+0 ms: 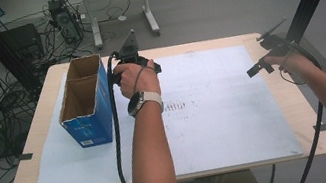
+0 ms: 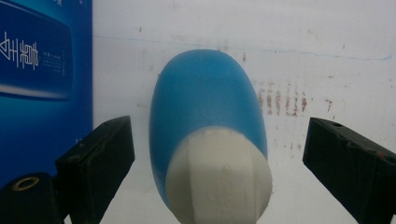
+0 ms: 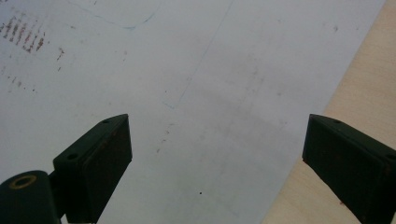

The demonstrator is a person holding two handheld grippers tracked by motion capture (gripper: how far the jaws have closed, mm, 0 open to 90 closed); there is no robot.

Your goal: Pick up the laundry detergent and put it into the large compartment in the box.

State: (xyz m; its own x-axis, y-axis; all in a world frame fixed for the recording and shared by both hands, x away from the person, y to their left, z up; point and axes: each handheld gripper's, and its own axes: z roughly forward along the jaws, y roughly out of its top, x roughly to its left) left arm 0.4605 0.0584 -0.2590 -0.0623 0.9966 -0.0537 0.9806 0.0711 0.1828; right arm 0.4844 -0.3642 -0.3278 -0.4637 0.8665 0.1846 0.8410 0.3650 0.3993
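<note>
The blue box [image 2: 44, 84] carries white printed characters on its side wall, seen in the left gripper view; they resemble Chinese script, followed by a smaller line, and none can be read with certainty. In the high view, the same blue box [image 1: 90, 130] shows a small white label at the lower edge of its near wall, too small to read.

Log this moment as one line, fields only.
left gripper: open, jaws either side of blue bottle, gaps visible | right gripper: open, empty, over white mat | blue box: open-topped
</note>
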